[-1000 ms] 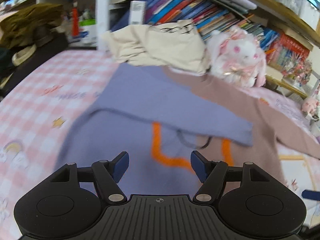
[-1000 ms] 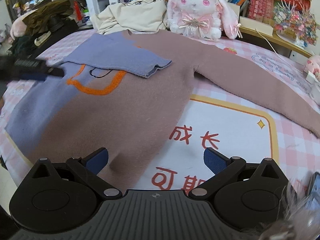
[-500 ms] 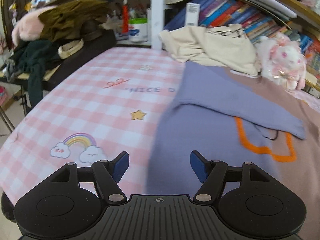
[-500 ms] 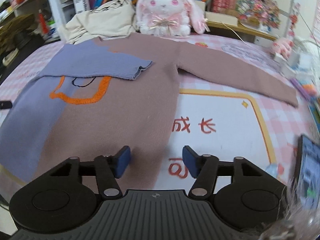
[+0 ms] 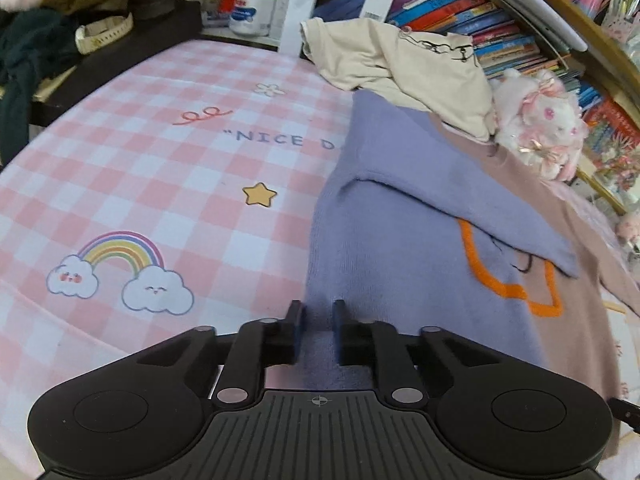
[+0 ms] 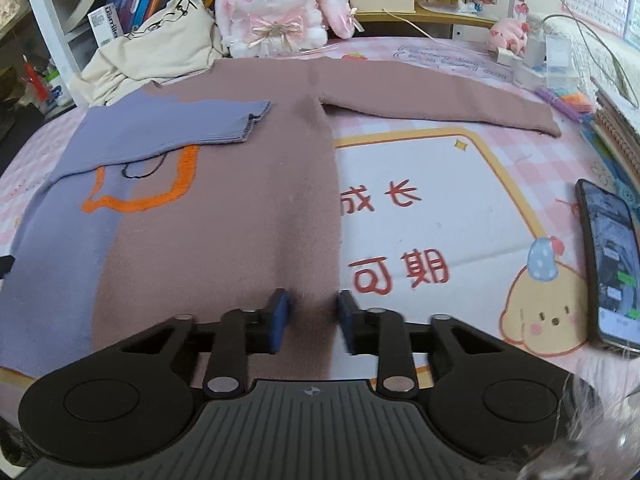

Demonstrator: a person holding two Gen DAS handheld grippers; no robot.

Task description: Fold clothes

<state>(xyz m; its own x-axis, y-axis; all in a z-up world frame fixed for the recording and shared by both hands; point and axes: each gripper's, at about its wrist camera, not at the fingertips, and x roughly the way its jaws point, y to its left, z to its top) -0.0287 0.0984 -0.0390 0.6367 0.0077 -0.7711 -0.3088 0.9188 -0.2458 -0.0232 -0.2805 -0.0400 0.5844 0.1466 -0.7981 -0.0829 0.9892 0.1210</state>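
My left gripper (image 5: 318, 316) has just pinched shut on the lilac hem corner of the one sweater (image 6: 224, 216) at the bed's (image 5: 152, 184) near edge; my right gripper (image 6: 310, 312) has been closing around its brown hem corner. Farther back: one cream garment (image 6: 160, 48), one plush rabbit (image 6: 276, 4).

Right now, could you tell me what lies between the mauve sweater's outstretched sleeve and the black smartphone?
In the right wrist view, only bedsheet lies between the mauve sleeve and the black smartphone: a yellow-bordered white panel printed with red characters.
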